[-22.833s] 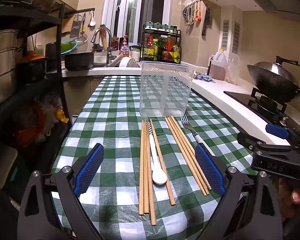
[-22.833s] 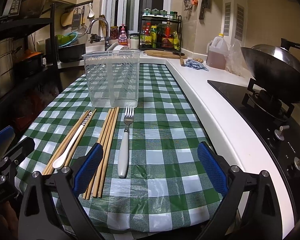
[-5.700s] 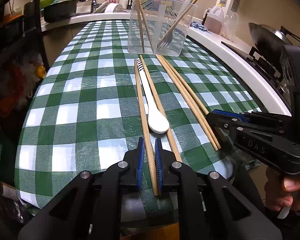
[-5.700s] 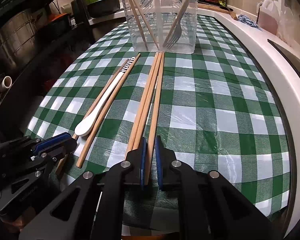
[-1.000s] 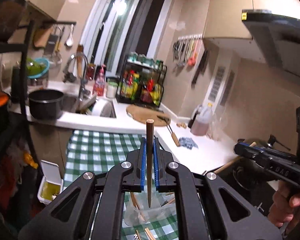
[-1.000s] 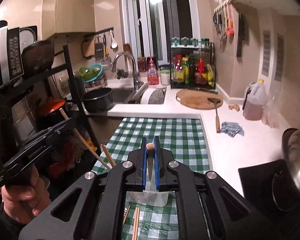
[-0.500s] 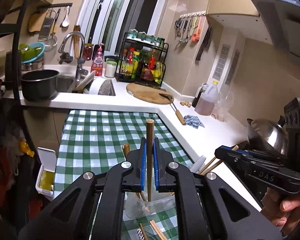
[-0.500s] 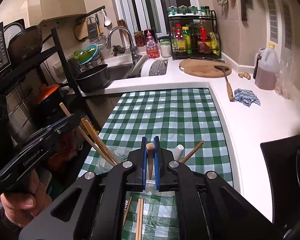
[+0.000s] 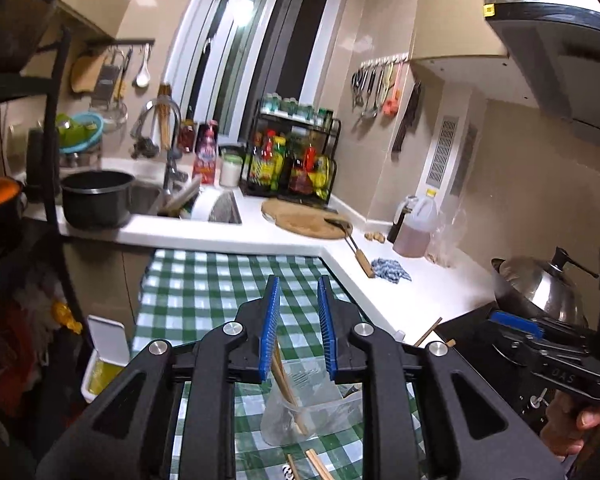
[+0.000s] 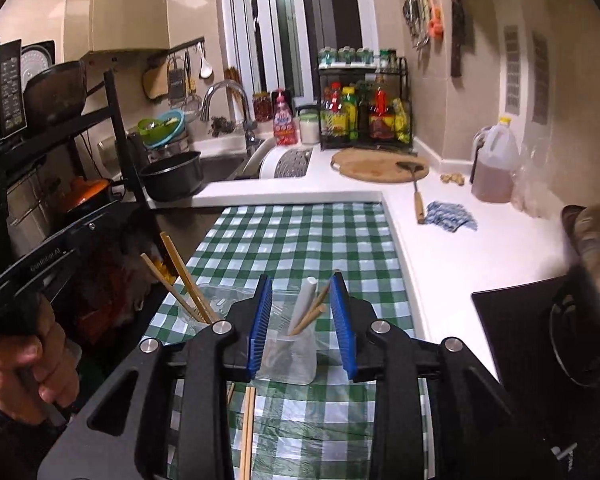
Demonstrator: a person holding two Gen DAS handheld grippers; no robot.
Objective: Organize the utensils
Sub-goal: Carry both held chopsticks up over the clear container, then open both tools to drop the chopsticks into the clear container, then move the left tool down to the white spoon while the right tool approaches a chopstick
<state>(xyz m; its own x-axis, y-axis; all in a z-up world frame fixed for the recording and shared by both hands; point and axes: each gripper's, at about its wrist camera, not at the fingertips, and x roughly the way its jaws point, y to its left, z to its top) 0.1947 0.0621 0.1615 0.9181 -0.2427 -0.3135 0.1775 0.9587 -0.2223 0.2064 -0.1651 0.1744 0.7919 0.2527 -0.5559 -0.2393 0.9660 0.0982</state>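
Above the clear container [image 10: 288, 356], both the left gripper [image 9: 298, 328] and right gripper [image 10: 302, 326] are now parted and empty (chopsticks [image 10: 180, 284] just released inside); more chopsticks [image 10: 246, 432] are left on the tablecloth [image 10: 300, 236].

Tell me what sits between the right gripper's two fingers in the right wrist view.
The right gripper is open and holds nothing. In the right wrist view, the clear container shows through the gap below, with a white handle and chopsticks leaning inside.

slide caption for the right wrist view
Open right gripper above clear plastic container holding wooden chopsticks.
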